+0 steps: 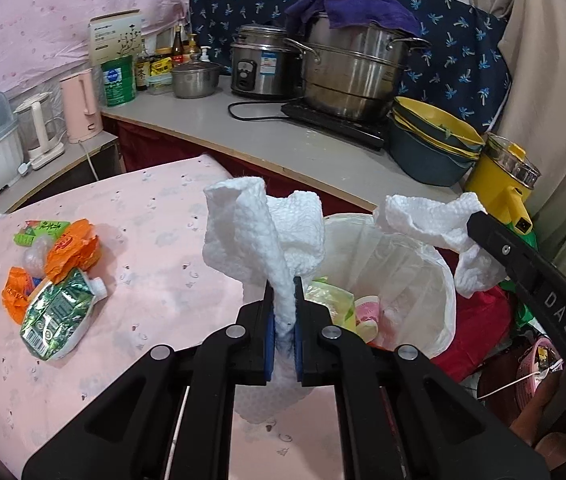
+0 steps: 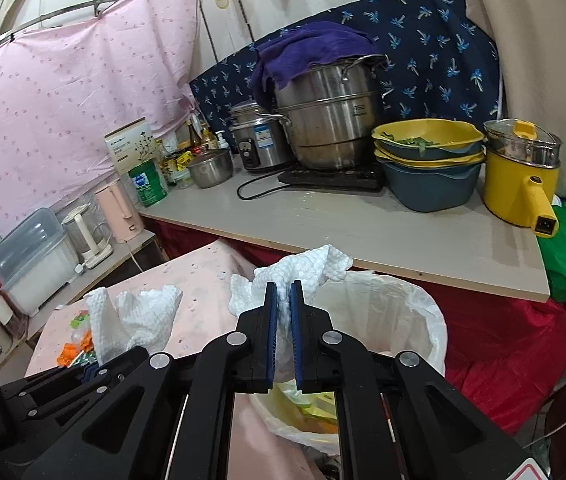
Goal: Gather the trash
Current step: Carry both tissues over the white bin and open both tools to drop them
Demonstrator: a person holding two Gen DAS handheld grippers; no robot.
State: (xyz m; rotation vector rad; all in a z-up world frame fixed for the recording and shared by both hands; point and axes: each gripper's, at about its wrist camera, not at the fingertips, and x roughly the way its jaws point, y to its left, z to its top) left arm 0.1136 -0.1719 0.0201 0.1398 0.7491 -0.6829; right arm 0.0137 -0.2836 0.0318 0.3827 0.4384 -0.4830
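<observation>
Two paper wads carried to the lined bin

Left gripper (image 1: 284, 312) pinches a paper towel (image 1: 259, 232) at frame centre, beside the bin (image 1: 439, 280); right gripper (image 2: 281, 312) clamps another wad (image 2: 303, 268) over the rim. Next: open the fingers above the liner. Wrappers (image 1: 55, 272) wait at left.

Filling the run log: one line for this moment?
left gripper: shut on paper towel | right gripper: shut on second towel | bin: below | wrappers: on table

Pink-clothed table (image 1: 155, 232) bears orange wrappers (image 1: 71, 248) and green pouch (image 1: 59, 316).
</observation>
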